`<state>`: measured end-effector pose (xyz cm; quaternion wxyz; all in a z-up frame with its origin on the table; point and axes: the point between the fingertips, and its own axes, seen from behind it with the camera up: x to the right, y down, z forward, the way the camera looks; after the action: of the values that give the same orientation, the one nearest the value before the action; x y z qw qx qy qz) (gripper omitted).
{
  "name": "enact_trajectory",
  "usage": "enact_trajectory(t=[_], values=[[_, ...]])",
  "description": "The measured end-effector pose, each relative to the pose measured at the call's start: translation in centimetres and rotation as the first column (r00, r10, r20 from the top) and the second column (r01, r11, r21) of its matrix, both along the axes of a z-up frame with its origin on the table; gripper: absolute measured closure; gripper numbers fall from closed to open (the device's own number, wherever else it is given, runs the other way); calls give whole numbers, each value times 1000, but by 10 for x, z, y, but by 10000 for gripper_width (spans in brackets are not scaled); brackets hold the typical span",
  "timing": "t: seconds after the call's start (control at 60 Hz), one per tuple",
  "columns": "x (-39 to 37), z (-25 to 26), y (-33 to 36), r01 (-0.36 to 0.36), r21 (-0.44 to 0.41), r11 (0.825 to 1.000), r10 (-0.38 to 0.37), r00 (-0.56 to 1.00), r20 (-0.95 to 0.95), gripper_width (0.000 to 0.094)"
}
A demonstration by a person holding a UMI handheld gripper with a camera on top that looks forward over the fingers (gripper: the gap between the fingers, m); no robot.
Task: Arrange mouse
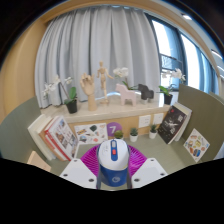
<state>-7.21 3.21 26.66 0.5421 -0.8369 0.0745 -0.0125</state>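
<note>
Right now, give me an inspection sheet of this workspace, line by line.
Surface: round green-grey table, partly bare toward its rim.
Job's things: white and blue computer mouse between the tool's fingers, over a magenta pad.
Clutter: upright books and magazines to one side, more booklets opposite, small potted plant beyond the mouse.
Tool: two-finger tool, fingers close at either side of the mouse; contact cannot be confirmed.
Cables: nothing seen.
Surroundings: white shelf with wooden mannequin figure and flowers, pale curtains, window behind.
</note>
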Motion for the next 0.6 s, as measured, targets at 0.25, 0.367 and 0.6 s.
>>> enact_trajectory(t=[0.25, 0.367, 0.6], values=[[-167, -100, -19, -158, -146, 977, 156, 987, -25, 594], [-203, -179, -39, -167, -261, 951, 158, 986, -54, 594], [-211, -270, -74, -136, -387, 912, 117, 990, -73, 594]])
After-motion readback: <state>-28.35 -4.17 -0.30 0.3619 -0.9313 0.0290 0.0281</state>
